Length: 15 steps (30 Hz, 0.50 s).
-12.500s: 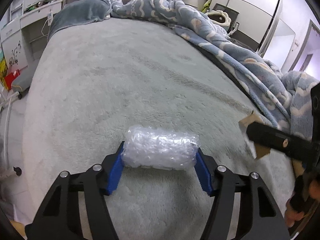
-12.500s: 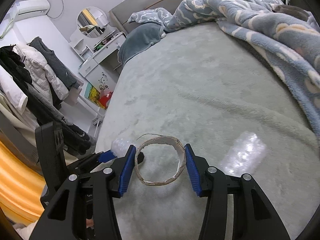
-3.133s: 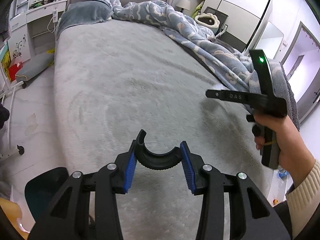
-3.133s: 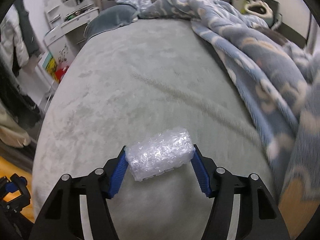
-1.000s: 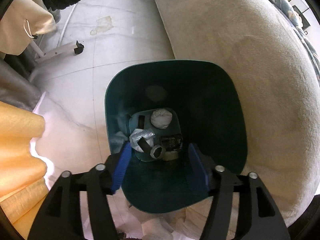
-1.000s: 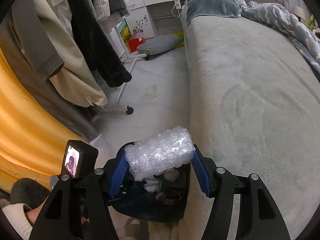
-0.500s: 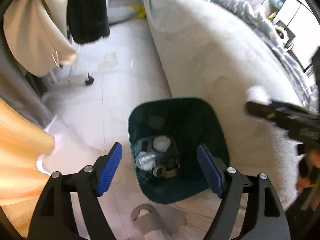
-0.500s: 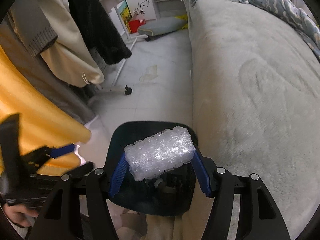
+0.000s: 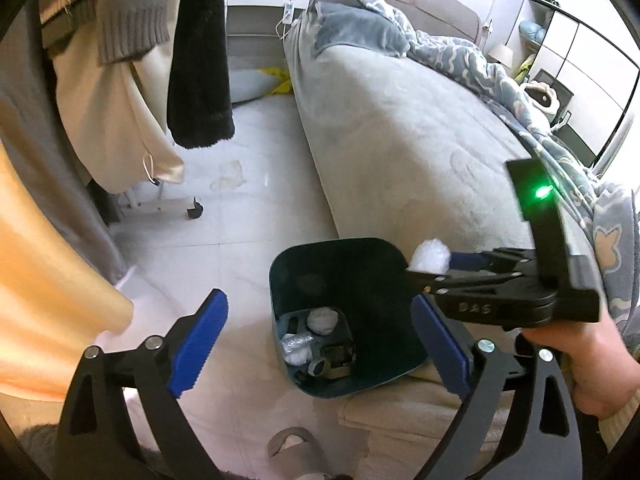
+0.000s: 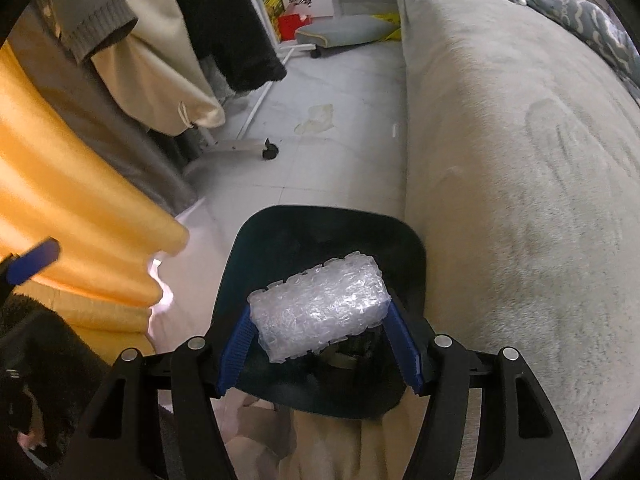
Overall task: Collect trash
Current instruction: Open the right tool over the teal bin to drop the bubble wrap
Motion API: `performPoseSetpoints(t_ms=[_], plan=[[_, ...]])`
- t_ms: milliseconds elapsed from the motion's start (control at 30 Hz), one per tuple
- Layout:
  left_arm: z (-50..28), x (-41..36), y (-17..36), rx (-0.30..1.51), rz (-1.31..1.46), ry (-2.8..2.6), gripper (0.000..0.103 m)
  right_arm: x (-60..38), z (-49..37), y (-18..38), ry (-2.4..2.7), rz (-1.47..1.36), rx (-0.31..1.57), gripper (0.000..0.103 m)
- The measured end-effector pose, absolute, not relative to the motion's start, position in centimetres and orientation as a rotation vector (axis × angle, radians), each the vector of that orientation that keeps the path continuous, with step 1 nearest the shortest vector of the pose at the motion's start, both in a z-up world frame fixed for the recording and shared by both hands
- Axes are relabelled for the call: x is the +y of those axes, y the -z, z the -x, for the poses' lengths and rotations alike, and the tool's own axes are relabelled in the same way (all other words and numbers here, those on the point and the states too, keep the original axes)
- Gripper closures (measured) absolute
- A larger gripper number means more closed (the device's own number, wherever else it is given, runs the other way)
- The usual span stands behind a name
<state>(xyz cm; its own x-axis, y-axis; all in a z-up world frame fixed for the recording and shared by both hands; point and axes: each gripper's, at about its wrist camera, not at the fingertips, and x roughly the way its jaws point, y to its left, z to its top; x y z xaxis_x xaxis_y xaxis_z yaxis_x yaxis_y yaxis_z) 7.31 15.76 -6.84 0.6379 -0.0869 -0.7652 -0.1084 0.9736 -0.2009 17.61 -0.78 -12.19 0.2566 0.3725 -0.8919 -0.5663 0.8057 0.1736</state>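
A dark teal trash bin (image 9: 288, 268) stands on the floor beside the bed; inside lie a white wad (image 9: 322, 319), crumpled plastic (image 9: 297, 344) and a black ring (image 9: 318, 367). My left gripper (image 9: 318, 342) is open wide and empty above the bin. My right gripper (image 10: 318, 346) is shut on a roll of bubble wrap (image 10: 320, 312) and holds it over the bin (image 10: 256, 240). In the left wrist view the roll (image 9: 430, 257) hangs above the bin's right rim.
The grey bed (image 9: 400, 128) borders the bin on the right. Hanging clothes (image 9: 120, 40) and an orange curtain (image 10: 60, 184) fill the left. A wheeled rack foot (image 9: 195, 212) and a slipper (image 9: 294, 446) are on the tiled floor.
My left gripper has risen and pulled back from the bin, jaws wide open. My right gripper has moved the bubble wrap roll over the bin's opening.
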Motion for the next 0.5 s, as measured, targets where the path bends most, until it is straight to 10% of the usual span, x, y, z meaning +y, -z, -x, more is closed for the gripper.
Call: performPoseSetpoints(t_ms=[500], plan=[[-5.5, 15.3, 2.0, 0.756, 0.157, -0.047, 0.004, -1.3, -16.2, 8.6, -0.671, 0.193, 1.029, 0.012]])
